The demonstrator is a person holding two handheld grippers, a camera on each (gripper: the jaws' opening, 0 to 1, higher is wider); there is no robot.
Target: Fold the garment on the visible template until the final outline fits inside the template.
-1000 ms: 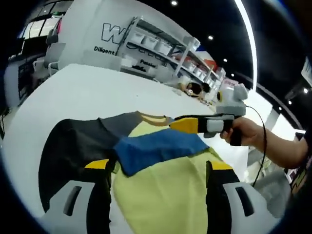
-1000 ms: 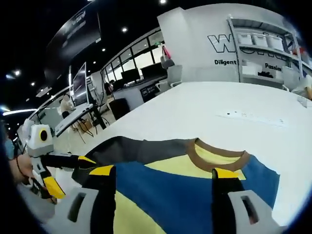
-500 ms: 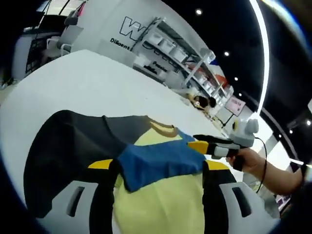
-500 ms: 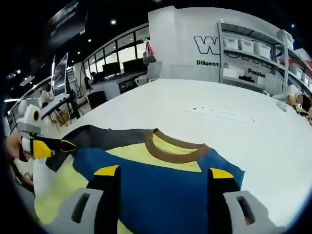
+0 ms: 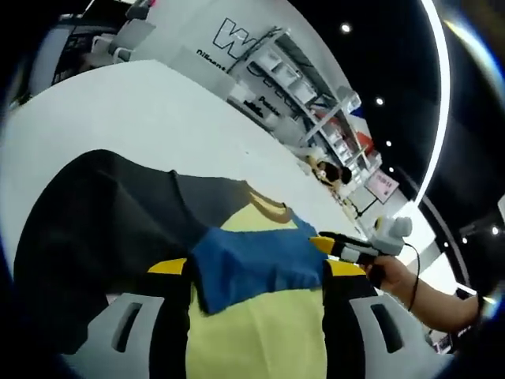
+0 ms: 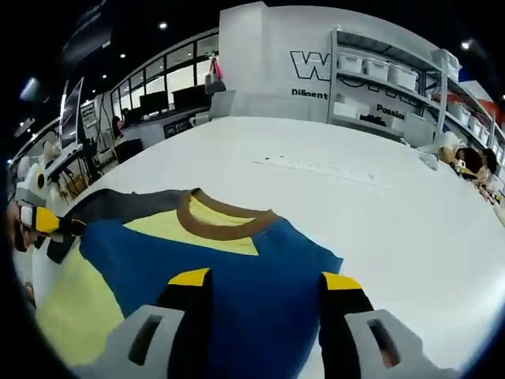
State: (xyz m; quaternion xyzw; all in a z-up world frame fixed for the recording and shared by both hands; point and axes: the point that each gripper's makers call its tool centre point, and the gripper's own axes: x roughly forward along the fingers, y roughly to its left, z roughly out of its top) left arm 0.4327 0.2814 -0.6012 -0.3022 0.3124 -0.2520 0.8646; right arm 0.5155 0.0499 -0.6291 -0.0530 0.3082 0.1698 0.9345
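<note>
A shirt lies flat on the white table. Its yellow body has a brown collar, and a blue sleeve is folded across the chest. A dark grey sleeve spreads to the left. My left gripper hovers over the blue fold, jaws wide apart, nothing between them. My right gripper stands open above the blue cloth just below the collar. In the left gripper view the right gripper sits at the shirt's right edge, held by a hand. The left gripper shows at the shirt's left edge.
The white table stretches far beyond the shirt, with a thin strip lying on it. Shelves of white bins and a lettered wall stand behind. Desks and chairs are off to the left.
Both cameras have shifted and tilted, and the right gripper now sits lower and nearer the collar. The shirt lies as before, blue sleeve still folded across.
</note>
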